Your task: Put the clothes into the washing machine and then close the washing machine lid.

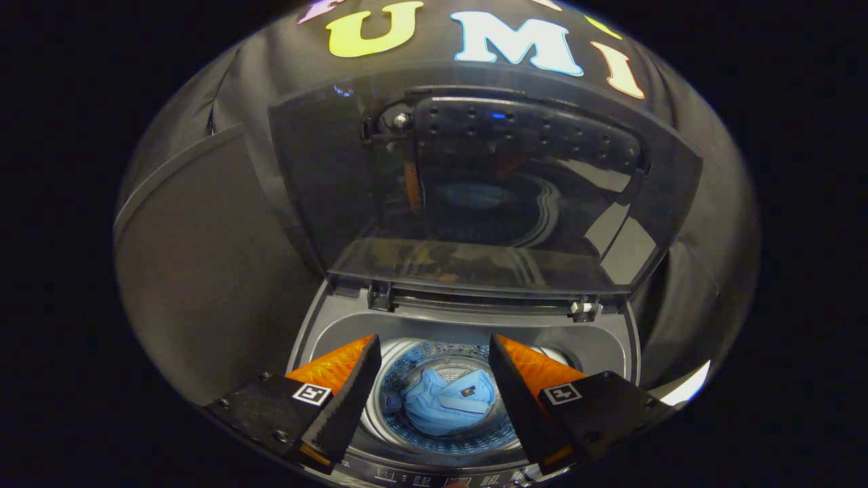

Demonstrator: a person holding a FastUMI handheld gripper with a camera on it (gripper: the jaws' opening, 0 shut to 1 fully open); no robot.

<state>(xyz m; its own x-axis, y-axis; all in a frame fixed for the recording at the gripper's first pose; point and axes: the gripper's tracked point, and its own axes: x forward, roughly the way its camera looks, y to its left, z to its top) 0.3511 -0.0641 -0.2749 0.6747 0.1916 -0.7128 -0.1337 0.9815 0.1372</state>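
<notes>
A top-loading washing machine (468, 324) stands ahead, its dark glass lid (488, 196) raised upright behind the drum opening. A light blue garment (444, 403) lies crumpled at the bottom of the drum (407, 352), seen down between my fingers. My gripper (434, 349) hovers above the drum mouth, open, with nothing between its fingers. The lid's lower edge sits on hinges (584, 308) at the back rim, just beyond the fingertips.
A dark grey flat panel (196, 251) stands to the left of the machine. The machine's control strip (434, 478) runs along its front edge below the fingers. Black cloth wall surrounds the machine at the back and right.
</notes>
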